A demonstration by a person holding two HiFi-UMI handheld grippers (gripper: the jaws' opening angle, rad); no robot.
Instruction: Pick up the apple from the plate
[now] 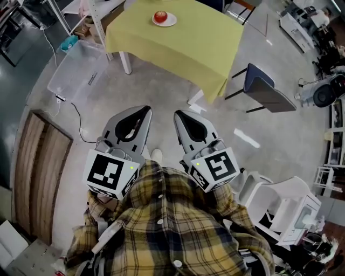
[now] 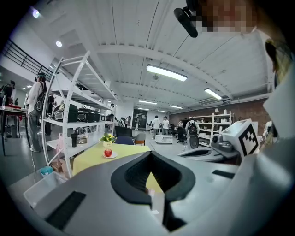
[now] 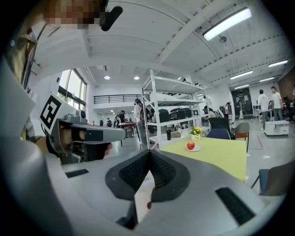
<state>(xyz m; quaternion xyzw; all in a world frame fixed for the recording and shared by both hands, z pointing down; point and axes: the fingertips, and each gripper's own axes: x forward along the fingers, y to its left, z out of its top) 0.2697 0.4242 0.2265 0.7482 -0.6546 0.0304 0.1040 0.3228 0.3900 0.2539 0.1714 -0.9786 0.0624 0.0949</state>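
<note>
A red apple [image 1: 160, 16] sits on a small white plate [image 1: 169, 22] at the far side of a table with a yellow cloth [image 1: 183, 43]. The apple [image 2: 108, 152] also shows small and far off in the left gripper view, and the apple [image 3: 191, 145] in the right gripper view. My left gripper [image 1: 145, 110] and right gripper [image 1: 179, 115] are held side by side close to my body over the floor, well short of the table. Both point toward it. Each has its tips together with nothing between them, as the left gripper [image 2: 150, 155] and right gripper [image 3: 150, 154] show in their own views.
A blue chair [image 1: 263, 88] stands right of the table and a clear plastic bin [image 1: 75, 67] on the floor to its left. A white shelf rack [image 2: 69, 115] rises beside the table. A flower pot [image 2: 108, 138] stands behind the plate. White chairs [image 1: 285, 210] are at my lower right.
</note>
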